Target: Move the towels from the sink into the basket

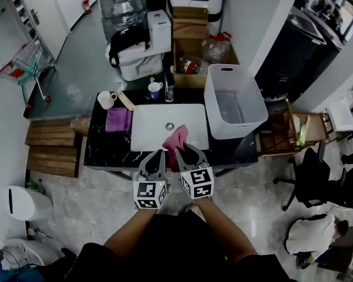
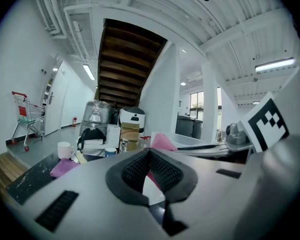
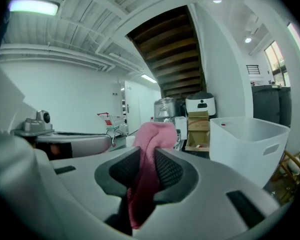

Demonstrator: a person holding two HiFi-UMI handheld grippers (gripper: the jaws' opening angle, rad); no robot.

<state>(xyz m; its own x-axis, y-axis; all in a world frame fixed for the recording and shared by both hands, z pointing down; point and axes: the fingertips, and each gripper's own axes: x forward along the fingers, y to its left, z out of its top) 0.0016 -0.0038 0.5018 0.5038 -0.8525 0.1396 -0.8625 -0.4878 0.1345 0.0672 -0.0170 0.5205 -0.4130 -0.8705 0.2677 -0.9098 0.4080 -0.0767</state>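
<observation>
A pink towel (image 1: 177, 138) hangs over the front of the white sink (image 1: 146, 115), pinched in my right gripper (image 1: 185, 150). In the right gripper view the towel (image 3: 152, 134) bulges up between the pads, so the right gripper (image 3: 146, 153) is shut on it. My left gripper (image 1: 160, 153) hovers just left of it, tips together, holding nothing (image 2: 149, 152). A purple towel (image 1: 119, 119) lies on the dark counter left of the sink. The white basket (image 1: 248, 107) stands to the right of the sink and looks bare inside.
A white mug (image 1: 106, 100), a blue cup (image 1: 155, 90) and a small bottle (image 1: 169, 90) stand behind the sink. Cardboard boxes (image 1: 189, 28) and appliances crowd the far side. Wooden steps (image 1: 50, 145) lie left, an office chair (image 1: 317, 181) right.
</observation>
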